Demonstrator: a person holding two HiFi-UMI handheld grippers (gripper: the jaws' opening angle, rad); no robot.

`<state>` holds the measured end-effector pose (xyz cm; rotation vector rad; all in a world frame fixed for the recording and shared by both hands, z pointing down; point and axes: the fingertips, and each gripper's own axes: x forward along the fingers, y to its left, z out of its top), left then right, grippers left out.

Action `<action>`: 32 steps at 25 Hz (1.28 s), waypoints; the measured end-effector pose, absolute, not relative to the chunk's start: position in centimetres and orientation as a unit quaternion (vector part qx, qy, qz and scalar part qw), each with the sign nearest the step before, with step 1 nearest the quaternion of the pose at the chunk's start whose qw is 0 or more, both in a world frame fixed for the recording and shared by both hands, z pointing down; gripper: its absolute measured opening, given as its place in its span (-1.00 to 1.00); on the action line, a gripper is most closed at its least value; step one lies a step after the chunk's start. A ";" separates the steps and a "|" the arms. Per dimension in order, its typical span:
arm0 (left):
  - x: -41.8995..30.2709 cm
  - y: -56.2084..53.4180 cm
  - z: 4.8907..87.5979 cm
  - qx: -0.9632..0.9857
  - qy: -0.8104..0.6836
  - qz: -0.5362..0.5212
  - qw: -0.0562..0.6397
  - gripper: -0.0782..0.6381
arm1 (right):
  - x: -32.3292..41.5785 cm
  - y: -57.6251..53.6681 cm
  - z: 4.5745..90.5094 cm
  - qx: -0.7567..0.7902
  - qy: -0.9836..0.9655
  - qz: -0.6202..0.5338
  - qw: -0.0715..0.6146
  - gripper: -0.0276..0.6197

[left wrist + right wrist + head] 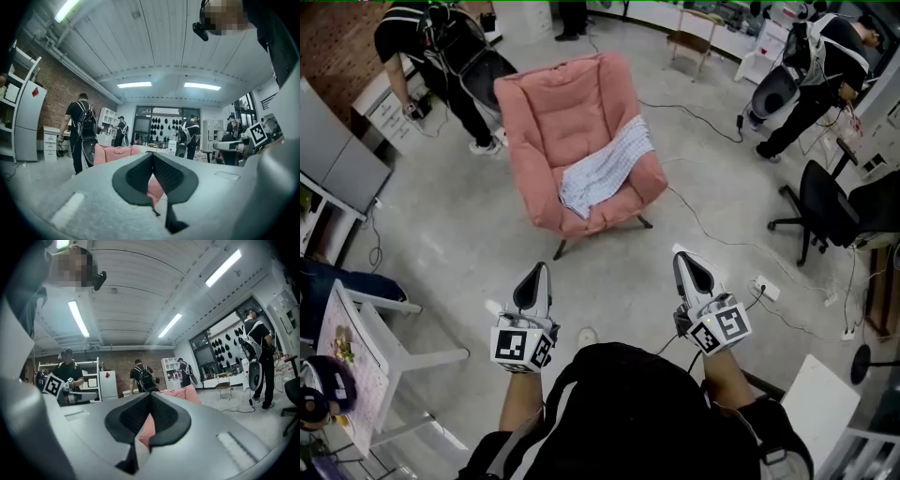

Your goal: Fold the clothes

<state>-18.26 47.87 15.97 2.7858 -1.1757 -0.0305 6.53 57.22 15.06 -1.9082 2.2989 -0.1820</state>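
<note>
Two units, left gripper and right gripper, are held level side by side over the floor. Each has its jaws pressed together with nothing between them. The checked cloth lies across the armchair seat, reaching its front edge, well apart from both.

A pink armchair stands on the grey floor, cables trailing past it to a power strip — a black office chair to the right, one person bent over back left, another back right.
</note>
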 end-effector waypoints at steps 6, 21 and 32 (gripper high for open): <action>-18.3 46.8 15.8 0.929 -0.361 -0.020 0.080 -0.53 | 4.9 56.2 14.6 -0.621 0.773 -0.079 0.103 -0.68; -21.1 39.9 14.8 0.943 -0.328 -0.021 0.061 0.30 | -0.1 50.2 13.3 -0.655 0.750 -0.032 0.093 0.15; -18.2 35.7 16.1 0.948 -0.310 -0.015 0.073 0.29 | 2.5 46.5 14.0 -0.671 0.736 -0.035 0.088 0.11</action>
